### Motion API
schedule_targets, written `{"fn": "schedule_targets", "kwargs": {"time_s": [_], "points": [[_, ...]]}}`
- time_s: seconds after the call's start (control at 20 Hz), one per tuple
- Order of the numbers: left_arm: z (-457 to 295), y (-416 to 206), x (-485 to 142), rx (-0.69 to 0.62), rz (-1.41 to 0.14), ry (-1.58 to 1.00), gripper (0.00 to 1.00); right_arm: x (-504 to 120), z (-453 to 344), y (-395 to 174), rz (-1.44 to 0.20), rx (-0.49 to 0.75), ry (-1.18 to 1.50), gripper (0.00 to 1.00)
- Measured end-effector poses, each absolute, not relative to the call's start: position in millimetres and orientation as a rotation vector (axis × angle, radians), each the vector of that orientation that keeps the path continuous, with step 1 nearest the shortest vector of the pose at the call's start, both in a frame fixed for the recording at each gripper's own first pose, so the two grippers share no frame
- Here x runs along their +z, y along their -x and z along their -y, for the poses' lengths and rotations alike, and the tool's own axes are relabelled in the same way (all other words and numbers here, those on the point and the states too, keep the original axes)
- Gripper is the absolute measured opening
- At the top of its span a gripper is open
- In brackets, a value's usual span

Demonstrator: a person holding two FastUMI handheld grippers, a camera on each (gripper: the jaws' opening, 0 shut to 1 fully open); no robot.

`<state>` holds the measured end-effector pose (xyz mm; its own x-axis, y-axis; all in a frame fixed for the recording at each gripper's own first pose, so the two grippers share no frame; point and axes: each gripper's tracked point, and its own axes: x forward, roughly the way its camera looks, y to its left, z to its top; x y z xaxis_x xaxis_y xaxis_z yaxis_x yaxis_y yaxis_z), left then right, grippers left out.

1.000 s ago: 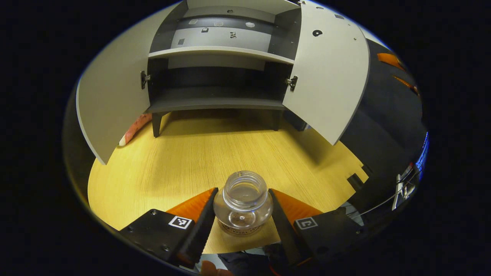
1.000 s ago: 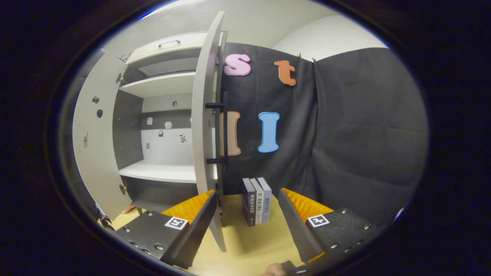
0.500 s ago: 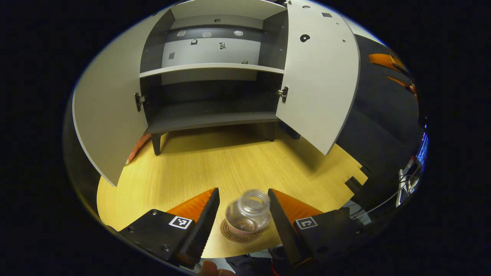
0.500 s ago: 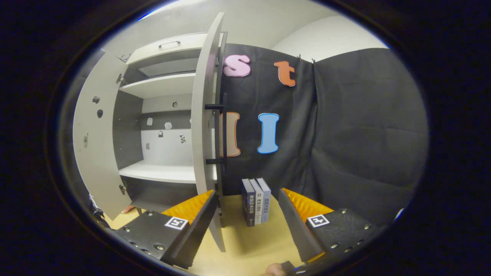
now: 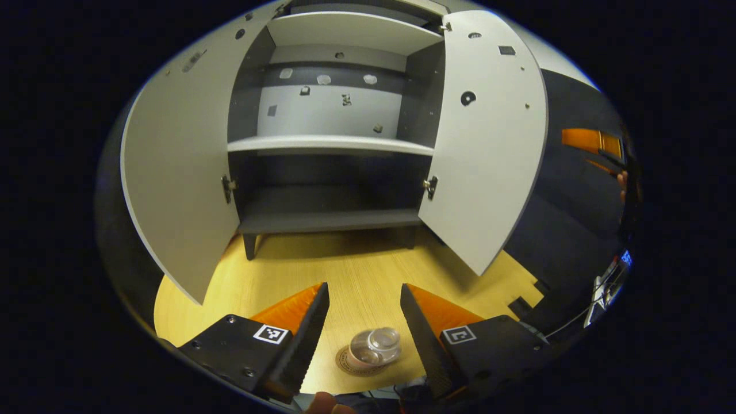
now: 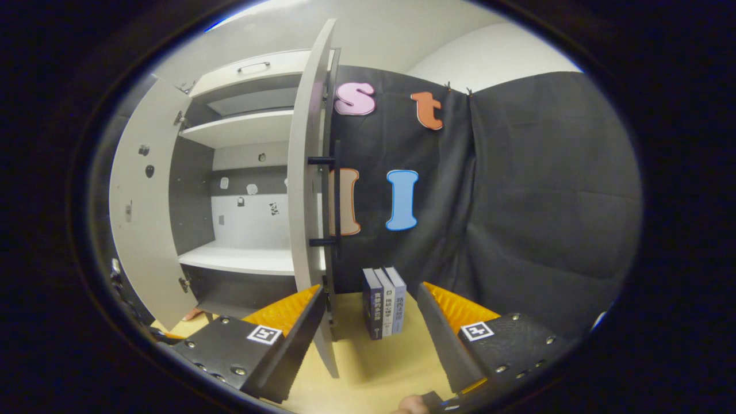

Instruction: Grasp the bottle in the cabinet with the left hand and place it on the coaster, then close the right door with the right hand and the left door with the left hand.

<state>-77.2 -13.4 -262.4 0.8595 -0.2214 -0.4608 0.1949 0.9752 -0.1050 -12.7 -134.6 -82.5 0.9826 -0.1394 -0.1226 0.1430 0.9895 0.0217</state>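
While one bottle (image 5: 376,347) sits on one coaster (image 5: 352,363), seemingly upright, both grippers (image 5: 363,322) (image 6: 371,328) gape beside two open doors (image 5: 486,144).

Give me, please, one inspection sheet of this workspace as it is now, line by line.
Surface: wooden tabletop, bare between cabinet and coaster.
Job's things: clear bottle standing on the coaster; cabinet with left door and right door both open.
Clutter: three books upright beside the right door.
Grippers: left gripper open above the bottle; right gripper open, near the right door's edge.
Cables: thin ones at the table's right edge.
Surroundings: black cloth wall.
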Motion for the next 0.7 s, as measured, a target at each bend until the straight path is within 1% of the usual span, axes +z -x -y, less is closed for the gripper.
{"fn": "schedule_targets", "kwargs": {"time_s": [0.2,0.25,0.3,0.45,0.55,0.65,0.7], "points": [[-3,53,-202,-0.140,-0.379,0.056,0.82,-80,136,9,-0.113,-0.144,-0.027,0.94],[-8,47,-184,-0.121,-0.342,0.059,0.82,-78,138,8,-0.109,-0.143,-0.024,0.98],[-12,41,-167,-0.107,-0.305,0.068,0.82,-75,139,6,-0.102,-0.144,-0.019,0.94],[-29,32,-120,-0.057,-0.209,0.085,0.82,-59,141,-1,-0.064,-0.144,-0.004,0.94],[-48,30,-95,-0.003,-0.162,0.071,0.86,-43,142,-8,-0.026,-0.140,-0.002,0.94],[-69,31,-76,0.062,-0.129,0.050,0.87,-30,141,-14,0.007,-0.133,0.002,0.94],[-79,33,-68,0.092,-0.115,0.041,0.87,-25,139,-19,0.019,-0.127,0.006,0.97]]}}
